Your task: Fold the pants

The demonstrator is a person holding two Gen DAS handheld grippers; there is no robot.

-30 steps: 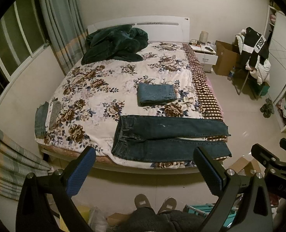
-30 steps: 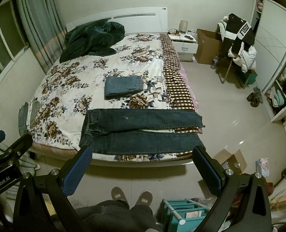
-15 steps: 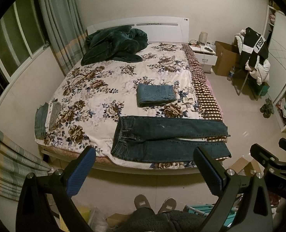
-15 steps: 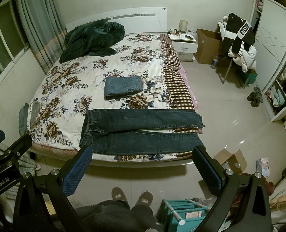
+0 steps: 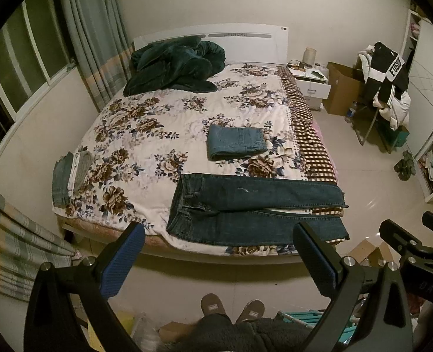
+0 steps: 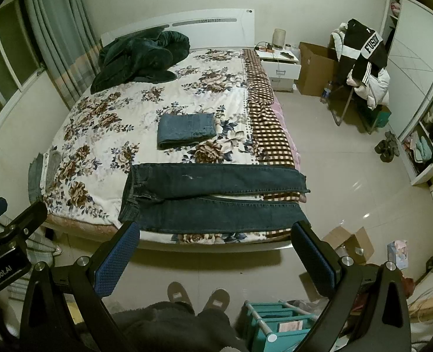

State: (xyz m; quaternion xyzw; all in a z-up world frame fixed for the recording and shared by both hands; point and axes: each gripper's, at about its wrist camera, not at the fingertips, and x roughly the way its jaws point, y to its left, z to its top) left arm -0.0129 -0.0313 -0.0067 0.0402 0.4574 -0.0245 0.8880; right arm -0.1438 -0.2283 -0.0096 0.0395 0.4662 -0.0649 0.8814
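A big bed with a flowery cover fills the room. Dark blue pants lie flat across its near edge, waist to the left, legs reaching right, one leg just beside the other. A heap of dark green blanket sits at the far end. A small folded pair of jeans rests in the middle, just beyond the pants. The left gripper is spread wide and holds nothing. The right gripper is spread wide too, above the floor, near the bed.
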